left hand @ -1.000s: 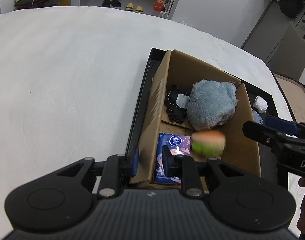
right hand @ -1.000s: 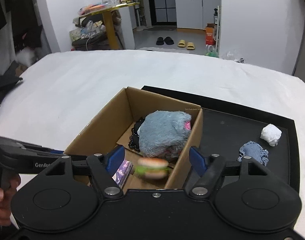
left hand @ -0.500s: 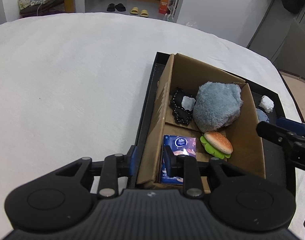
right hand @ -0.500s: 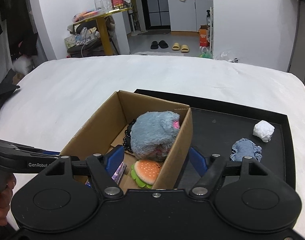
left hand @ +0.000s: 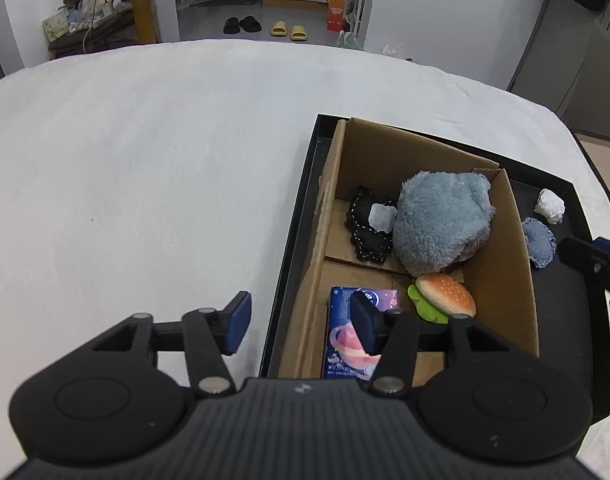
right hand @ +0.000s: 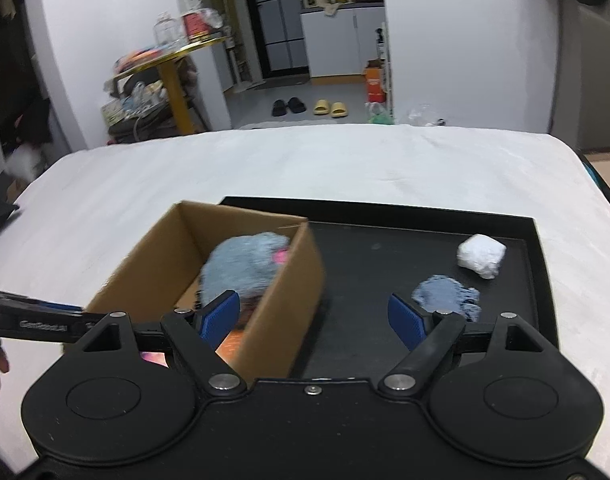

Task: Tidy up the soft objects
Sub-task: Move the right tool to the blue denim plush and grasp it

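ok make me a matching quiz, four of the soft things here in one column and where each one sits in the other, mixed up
Things:
1. burger toy
2. white wad
3. black frilly cloth
4. blue tissue pack

Places:
A. far end of the box, left of the grey plush
B. on the black tray, outside the box
C. near end of the box, just in front of the grey plush
D. near left corner of the box

Pairs: 1-C, 2-B, 3-A, 4-D
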`<state>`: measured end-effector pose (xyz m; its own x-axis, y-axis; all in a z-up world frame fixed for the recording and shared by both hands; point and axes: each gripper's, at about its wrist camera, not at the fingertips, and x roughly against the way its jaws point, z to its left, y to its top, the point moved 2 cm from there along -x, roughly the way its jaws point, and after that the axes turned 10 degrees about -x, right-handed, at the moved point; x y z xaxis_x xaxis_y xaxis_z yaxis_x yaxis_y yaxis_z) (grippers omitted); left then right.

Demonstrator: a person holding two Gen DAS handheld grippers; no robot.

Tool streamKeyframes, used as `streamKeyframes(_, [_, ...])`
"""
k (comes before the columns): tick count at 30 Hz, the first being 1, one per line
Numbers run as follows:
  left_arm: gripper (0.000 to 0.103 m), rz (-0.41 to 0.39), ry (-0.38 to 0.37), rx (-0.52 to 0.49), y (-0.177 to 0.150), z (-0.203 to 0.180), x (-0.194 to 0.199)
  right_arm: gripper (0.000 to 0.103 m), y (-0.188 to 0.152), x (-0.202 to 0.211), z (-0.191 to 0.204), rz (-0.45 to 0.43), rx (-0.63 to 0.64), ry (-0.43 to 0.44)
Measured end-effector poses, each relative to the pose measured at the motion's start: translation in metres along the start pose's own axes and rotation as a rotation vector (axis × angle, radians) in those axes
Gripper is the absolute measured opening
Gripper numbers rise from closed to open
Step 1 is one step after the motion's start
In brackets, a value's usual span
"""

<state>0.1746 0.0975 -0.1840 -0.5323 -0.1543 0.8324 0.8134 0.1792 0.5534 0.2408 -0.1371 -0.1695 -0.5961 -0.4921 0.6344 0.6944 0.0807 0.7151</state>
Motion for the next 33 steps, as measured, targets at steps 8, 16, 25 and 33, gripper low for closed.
streamKeyframes(8, [0.062,0.003,0.049,-0.022,0.006,-0.011,-0.002,0.081,-0.002,-0.015,-0.044,-0.045,-0.054,-0.046])
streamKeyframes(16, [0.069,-0.005,0.112,-0.053,0.008,-0.024,-0.002,0.080,-0.009,-0.034,-0.077,-0.053,-0.084,-0.096])
streamKeyframes(25, [0.069,0.001,0.144,-0.066,0.007,-0.034,-0.006,0.068,-0.012,-0.047,-0.089,-0.060,-0.059,-0.109])
streamKeyframes(33, [0.069,0.018,0.185,-0.067,0.003,-0.035,-0.013,0.067,-0.007,-0.063,-0.084,-0.037,0.026,-0.114])
